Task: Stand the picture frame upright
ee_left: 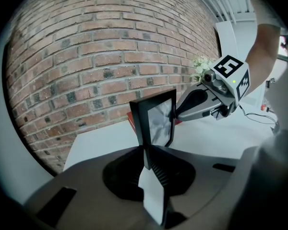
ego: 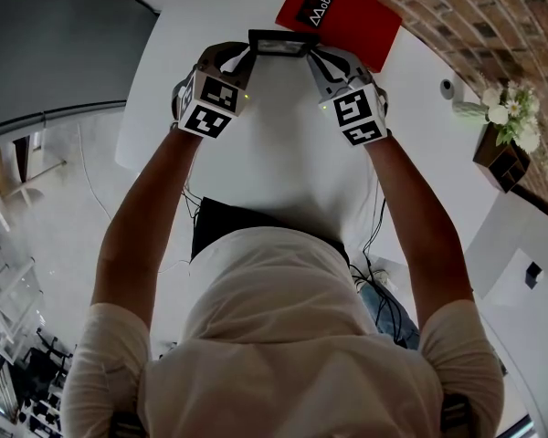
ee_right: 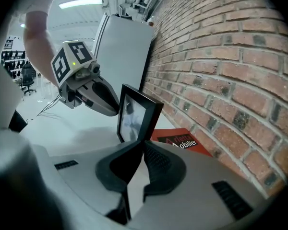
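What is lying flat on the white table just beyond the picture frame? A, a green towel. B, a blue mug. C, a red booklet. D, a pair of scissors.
C: a red booklet with white lettering lies flat on the table beyond the picture frame, toward the brick wall.

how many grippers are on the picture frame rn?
2. The left gripper clamps the picture frame at its left edge, the right gripper at its right edge. Neither is hidden.
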Tool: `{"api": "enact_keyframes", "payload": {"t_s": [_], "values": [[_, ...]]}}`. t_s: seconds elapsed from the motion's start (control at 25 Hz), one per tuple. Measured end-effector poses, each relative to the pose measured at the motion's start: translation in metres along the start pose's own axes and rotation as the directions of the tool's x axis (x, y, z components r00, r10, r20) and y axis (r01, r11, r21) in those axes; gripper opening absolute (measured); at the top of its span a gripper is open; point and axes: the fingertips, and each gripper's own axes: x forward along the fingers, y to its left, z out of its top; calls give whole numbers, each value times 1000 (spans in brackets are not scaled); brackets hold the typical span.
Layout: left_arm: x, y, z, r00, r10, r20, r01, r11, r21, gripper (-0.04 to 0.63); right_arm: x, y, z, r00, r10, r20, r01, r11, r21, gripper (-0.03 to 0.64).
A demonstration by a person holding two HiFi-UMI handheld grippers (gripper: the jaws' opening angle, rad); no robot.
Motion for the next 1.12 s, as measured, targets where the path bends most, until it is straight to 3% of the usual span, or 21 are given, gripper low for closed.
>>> {"api": "enact_keyframes", "payload": {"t_s": [0.84, 1.12], "values": [[-13, 2, -9, 1000, 25, -12, -25, 999, -47, 55, -10, 6, -6, 1000, 12, -8, -12, 998, 61, 21], [-42, -18, -16, 999, 44, -5, -44, 989, -141, 74, -41, 24, -11, 1000, 31, 6, -32, 992, 118, 23]]}}
